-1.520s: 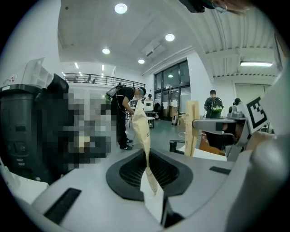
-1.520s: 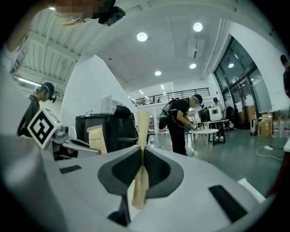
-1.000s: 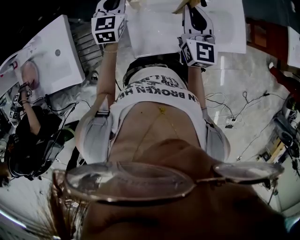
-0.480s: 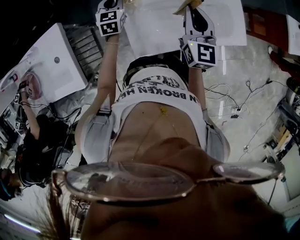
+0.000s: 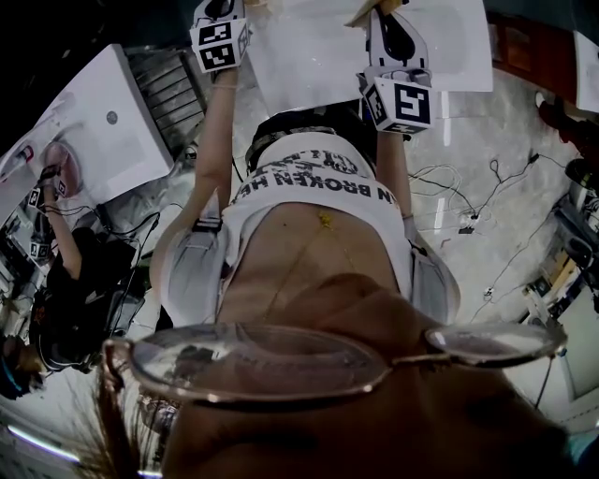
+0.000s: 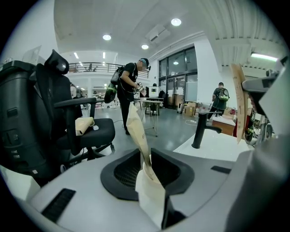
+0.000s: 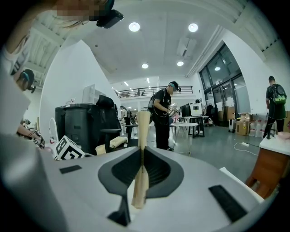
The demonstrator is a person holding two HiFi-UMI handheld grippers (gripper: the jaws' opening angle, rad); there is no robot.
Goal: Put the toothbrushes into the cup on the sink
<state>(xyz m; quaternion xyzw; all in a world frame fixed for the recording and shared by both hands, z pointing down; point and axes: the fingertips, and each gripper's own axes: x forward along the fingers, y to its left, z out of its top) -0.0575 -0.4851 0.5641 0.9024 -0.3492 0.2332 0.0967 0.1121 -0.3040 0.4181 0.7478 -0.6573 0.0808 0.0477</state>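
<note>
In the left gripper view, a toothbrush in a cream paper wrapper [image 6: 137, 131] stands up between the jaws of my left gripper [image 6: 147, 159]. The jaws are opening, but the pads still pinch the wrapper. My right gripper [image 7: 141, 166] is shut on a bare wooden toothbrush [image 7: 142, 131] that points straight ahead. In the head view both grippers, left [image 5: 221, 28] and right [image 5: 394, 56], reach over the white sink top [image 5: 309, 56]. The black faucet [image 6: 201, 129] rises from the sink top [image 6: 217, 146] ahead of the left gripper. No cup shows in any view.
A black office chair [image 6: 68, 122] stands left of the sink. Another white sink unit [image 5: 112, 122] is at the left, with a person [image 5: 65, 281] working at it. Cables [image 5: 468, 224] trail over the floor. Other people [image 7: 164, 113] stand at tables farther back.
My left gripper has moved a little farther out over the sink top, toward the top edge of the head view. The right gripper has stayed about where it was.
</note>
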